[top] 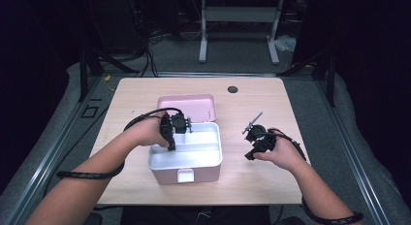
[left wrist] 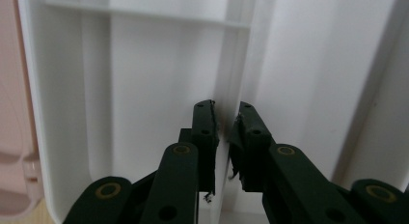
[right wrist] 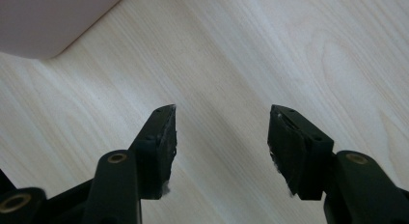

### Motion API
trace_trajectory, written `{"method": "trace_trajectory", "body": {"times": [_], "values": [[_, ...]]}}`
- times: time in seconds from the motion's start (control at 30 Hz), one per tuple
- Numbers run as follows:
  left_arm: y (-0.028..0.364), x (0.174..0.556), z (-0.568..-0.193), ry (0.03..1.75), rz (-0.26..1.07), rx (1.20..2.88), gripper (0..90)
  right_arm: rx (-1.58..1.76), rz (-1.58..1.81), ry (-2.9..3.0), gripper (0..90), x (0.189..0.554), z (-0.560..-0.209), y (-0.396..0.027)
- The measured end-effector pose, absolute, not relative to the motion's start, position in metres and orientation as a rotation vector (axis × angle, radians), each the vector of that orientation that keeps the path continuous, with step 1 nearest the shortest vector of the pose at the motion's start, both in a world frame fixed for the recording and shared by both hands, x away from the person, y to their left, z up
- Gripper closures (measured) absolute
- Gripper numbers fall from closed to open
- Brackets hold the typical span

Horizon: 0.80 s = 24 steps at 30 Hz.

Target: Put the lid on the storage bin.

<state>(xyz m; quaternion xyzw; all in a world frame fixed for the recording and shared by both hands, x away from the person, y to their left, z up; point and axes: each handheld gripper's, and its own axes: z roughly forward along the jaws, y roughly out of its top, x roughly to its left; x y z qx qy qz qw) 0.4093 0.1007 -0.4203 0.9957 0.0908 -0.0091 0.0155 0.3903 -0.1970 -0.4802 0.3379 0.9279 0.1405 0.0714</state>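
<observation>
I have a light wooden table [top: 145,96] in front of me, and near its middle sits a pink box [top: 186,174] with its pink lid [top: 191,106] lying just behind it and a white tray [top: 191,157] set in its top. My left gripper [left wrist: 223,119] is down inside that tray with its jaws straddling the upright white divider wall [left wrist: 230,64], a sliver of gap showing on either side, so I read them as not clenched on it. My right gripper [right wrist: 222,137] hovers over bare tabletop to the right of the box, jaws spread wide with nothing between them.
</observation>
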Motion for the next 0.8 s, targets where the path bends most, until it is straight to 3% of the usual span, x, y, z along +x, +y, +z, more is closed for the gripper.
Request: {"method": "trace_trajectory", "body": {"times": [0.8], "values": [[0.125,0.411,-0.42,0.342,-0.024,3.056,79.4,0.983,0.457,2.77,41.0,0.408,-0.463,-0.173]]}}
